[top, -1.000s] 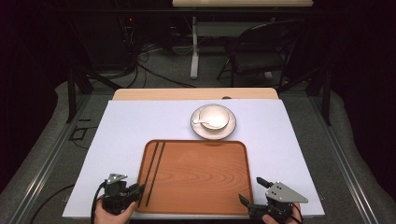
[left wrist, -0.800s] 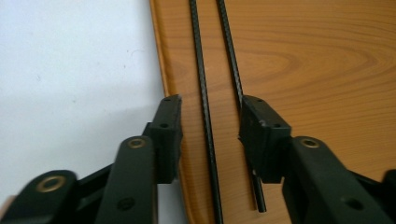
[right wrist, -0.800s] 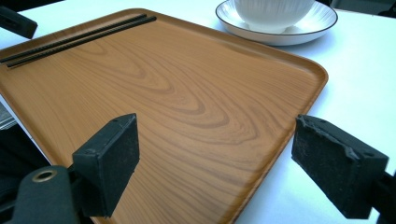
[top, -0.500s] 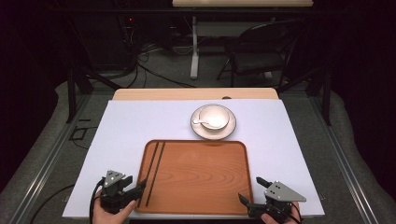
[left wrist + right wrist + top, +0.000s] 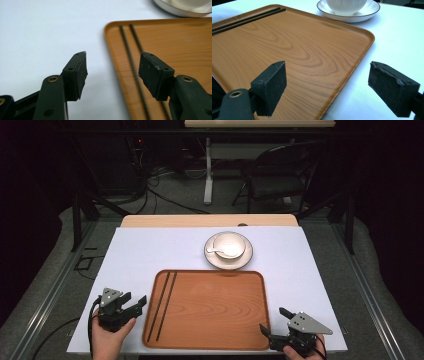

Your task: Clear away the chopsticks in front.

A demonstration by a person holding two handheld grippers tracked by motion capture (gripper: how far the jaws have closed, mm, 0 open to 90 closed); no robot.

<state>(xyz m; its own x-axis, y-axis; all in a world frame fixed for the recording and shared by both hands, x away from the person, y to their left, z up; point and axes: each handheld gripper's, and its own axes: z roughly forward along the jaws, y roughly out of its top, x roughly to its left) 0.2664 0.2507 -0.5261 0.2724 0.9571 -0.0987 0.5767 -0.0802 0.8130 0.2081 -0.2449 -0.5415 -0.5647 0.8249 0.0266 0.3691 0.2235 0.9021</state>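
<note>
One rectangular wooden tray (image 5: 210, 307) with rounded corners was seen lying flat on the white table cover (image 5: 140, 255), near the front edge and roughly in the middle. Two thin black chopsticks (image 5: 164, 305) were counted on it, laid side by side along its left part and running from near to far. Beyond the tray's far edge, just beside it, one white saucer (image 5: 228, 257) with a dark rim was set on the cover, with one white bowl (image 5: 230, 245) standing on it and one white spoon (image 5: 216, 252) lying in the bowl.

Two grippers were held at the near end of the table, one at each front corner of the tray. The left gripper (image 5: 137, 304) was placed just beside the tray's left edge, at its near left corner; its jaws had just been opening and stood wide apart, with nothing clamped (in the left gripper view the tray's rim and the chopsticks were seen through the gap, well beyond the pads (image 5: 80, 72)). The right gripper (image 5: 272, 322) was held at the near right corner, jaws likewise spread wide and empty; in the right gripper view one pad (image 5: 272, 85) was seen above the tray's wood and the other over the white cover, the tray's right edge passing between them.
</note>
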